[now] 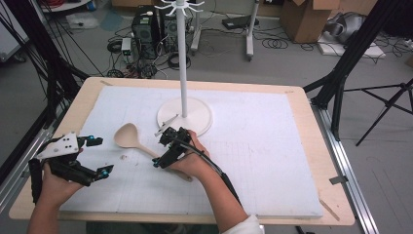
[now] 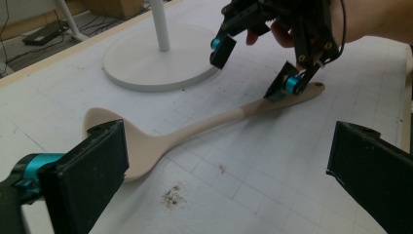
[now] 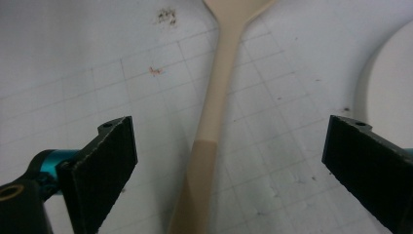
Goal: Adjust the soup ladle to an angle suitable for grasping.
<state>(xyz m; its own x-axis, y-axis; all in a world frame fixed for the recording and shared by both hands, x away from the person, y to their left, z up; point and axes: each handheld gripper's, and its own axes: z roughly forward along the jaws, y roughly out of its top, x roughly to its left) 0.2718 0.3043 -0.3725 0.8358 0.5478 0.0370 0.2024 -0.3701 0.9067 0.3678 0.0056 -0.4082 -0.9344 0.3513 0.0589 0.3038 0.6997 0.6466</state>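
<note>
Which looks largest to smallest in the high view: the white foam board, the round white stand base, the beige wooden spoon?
1. White foam board, covering most of the wooden table.
2. Round white stand base.
3. Beige wooden spoon; its handle end is hidden under the right gripper, so its rank against the base is unsure.

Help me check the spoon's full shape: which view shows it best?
The left gripper view: the spoon lies whole, bowl to handle end. The high view hides its handle under the right hand-held gripper; the right gripper view shows just the handle.
</note>
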